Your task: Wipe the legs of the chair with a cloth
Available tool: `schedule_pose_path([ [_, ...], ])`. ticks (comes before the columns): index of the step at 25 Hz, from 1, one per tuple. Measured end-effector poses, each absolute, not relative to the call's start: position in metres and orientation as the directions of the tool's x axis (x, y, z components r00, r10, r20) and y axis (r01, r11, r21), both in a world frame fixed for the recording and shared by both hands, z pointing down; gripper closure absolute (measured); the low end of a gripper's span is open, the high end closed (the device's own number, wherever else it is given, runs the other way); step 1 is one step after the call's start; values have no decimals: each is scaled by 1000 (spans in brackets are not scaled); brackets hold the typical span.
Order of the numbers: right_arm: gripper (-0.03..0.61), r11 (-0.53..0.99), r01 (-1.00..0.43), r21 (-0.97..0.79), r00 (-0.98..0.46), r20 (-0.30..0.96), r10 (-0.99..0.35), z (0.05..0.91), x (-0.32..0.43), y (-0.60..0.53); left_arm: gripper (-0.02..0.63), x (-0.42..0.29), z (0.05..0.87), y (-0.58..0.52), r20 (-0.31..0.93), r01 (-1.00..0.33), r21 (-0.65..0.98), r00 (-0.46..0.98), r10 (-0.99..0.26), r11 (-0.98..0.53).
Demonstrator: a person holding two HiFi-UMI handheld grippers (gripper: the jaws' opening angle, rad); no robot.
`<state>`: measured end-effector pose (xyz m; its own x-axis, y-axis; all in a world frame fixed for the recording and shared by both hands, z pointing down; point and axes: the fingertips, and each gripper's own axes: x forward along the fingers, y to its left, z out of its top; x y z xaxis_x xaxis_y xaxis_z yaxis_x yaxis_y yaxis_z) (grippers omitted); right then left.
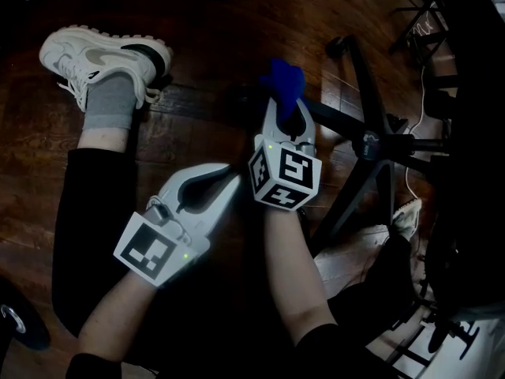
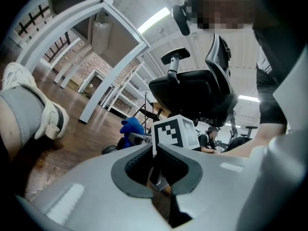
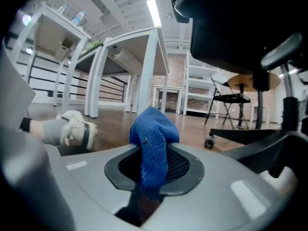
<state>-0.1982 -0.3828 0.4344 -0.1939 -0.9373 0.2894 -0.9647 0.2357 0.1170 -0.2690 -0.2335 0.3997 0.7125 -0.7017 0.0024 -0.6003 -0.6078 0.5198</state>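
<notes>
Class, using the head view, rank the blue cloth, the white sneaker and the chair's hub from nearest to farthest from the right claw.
1. Blue cloth, pinched in the right claw.
2. Chair's hub, to its right.
3. White sneaker, far upper left.

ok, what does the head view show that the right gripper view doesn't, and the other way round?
Head view only: the left tongs, both marker cubes, the person's forearms, and the chair base hub from above.
Right gripper view only: white tables, a ceiling light and a folding chair in the background.
Both: the blue cloth clamped in the right tongs, the white shoe, a black chair leg with its castor.
</notes>
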Motion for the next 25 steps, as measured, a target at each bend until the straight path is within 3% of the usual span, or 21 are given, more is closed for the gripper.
schedule_pose_path([
  [4, 485, 385, -921, 50, -351, 319, -881, 439, -221, -380, 586, -271, 406, -234, 19, -611, 498, 717, -697, -615],
  [9, 483, 351, -936, -16, -343, 255, -904, 422, -193, -357, 586, -256, 402, -231, 20, -611, 468, 730, -683, -639],
  [13, 490, 200, -979, -48, -206, 271, -940, 419, -137, -330, 586, -251, 394, -233, 10, -612, 458, 728, -685, -644],
  [18, 491, -219, -962, -164, 152, 347, -925, 442, -29, -301, 586, -237, 393, -226, 22, -613, 386, 753, -658, -689],
  [25, 489, -334, -926, -176, 258, 350, -901, 451, 0, -310, 586, -231, 412, -223, 80, -613, 378, 768, -635, -693],
])
